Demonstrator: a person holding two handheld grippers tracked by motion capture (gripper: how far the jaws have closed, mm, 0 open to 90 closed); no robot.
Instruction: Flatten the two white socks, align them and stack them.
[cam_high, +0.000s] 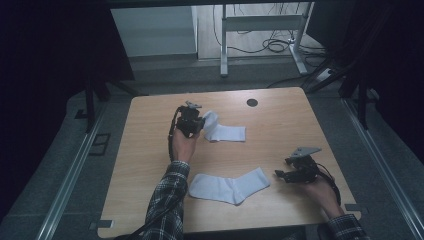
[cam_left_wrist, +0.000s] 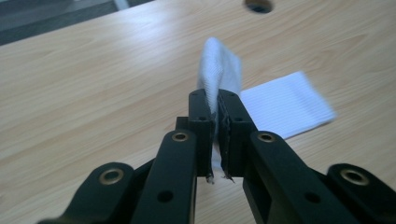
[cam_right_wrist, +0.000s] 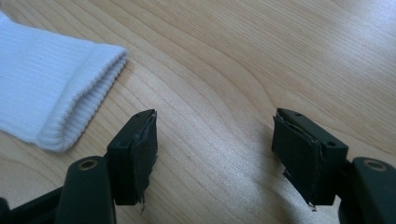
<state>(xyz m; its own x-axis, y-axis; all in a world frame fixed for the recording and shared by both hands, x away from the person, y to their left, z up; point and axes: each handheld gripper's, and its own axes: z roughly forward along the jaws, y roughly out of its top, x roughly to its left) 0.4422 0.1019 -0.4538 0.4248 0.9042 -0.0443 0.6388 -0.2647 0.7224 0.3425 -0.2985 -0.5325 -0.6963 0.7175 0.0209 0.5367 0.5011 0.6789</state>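
White far cotton sock (cam_high: 225, 132): one end pinched in the closed left gripper (cam_left_wrist: 217, 116), lifted.
White near sock (cam_high: 229, 186): flat on the light wooden table (cam_high: 280, 125).
Right gripper (cam_right_wrist: 215, 154): jaws wide open, holding nothing.

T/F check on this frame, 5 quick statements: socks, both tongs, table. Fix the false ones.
1. The left tongs are shut on the far sock. True: white fabric is pinched between the jaws and lifted at that end.
2. The right tongs hold the near sock. False: the jaws stand open over bare wood, with the sock's cuff beside them, untouched.
3. Two white socks are on the table. True.
4. The two socks overlap. False: they lie apart, with bare table between them.
5. The near sock is balled up. False: it lies flat and spread out.
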